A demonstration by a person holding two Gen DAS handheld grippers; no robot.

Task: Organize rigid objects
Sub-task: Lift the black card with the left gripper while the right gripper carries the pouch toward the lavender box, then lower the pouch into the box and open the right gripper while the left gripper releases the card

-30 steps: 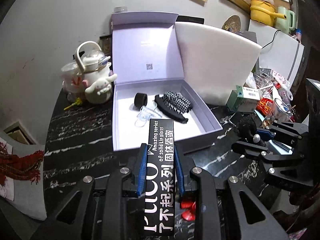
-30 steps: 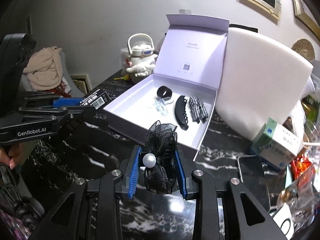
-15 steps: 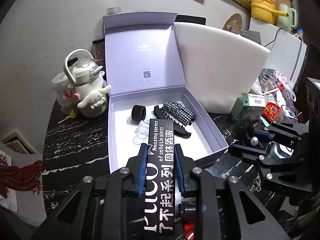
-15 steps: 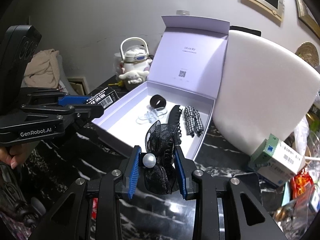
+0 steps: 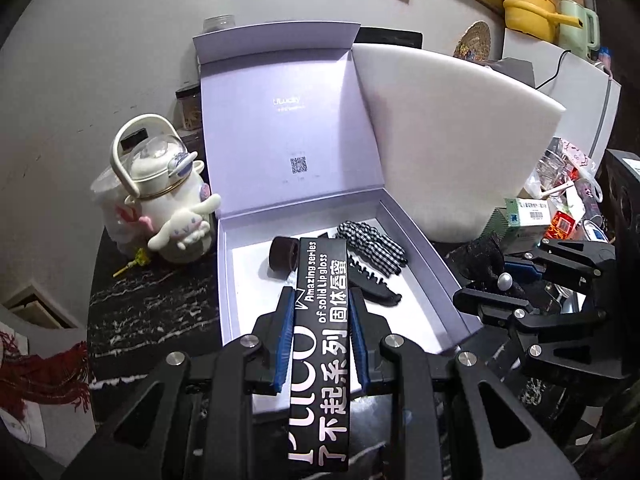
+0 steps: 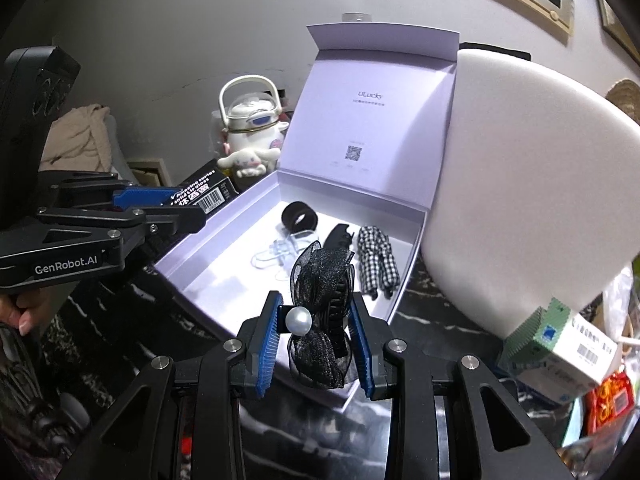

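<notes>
My left gripper (image 5: 319,300) is shut on a long black lip gloss box (image 5: 321,340) with white lettering, held over the near edge of the open lilac gift box (image 5: 424,248). My right gripper (image 6: 316,306) is shut on a black mesh bow hair clip (image 6: 320,280) with a pearl, just before the gift box's (image 6: 240,216) near corner. Inside lie a black ring-shaped band (image 6: 299,217), a clear clip (image 6: 276,252), a black claw clip (image 5: 370,284) and a checked hair clip (image 6: 376,258). Each gripper shows in the other's view: the left gripper (image 6: 192,208), the right gripper (image 5: 480,280).
A white kettle with a plush dog (image 5: 168,196) stands left of the gift box. A large white foam board (image 5: 456,140) leans to its right. A green-and-white carton (image 6: 560,348) and cluttered packets lie far right on the black marble table (image 5: 152,304). A hand (image 6: 20,312) holds the left gripper.
Both grippers have moved toward the gift box, which now looms larger and closer. The lip gloss box now overlaps the box's interior. Both grips are unchanged.
</notes>
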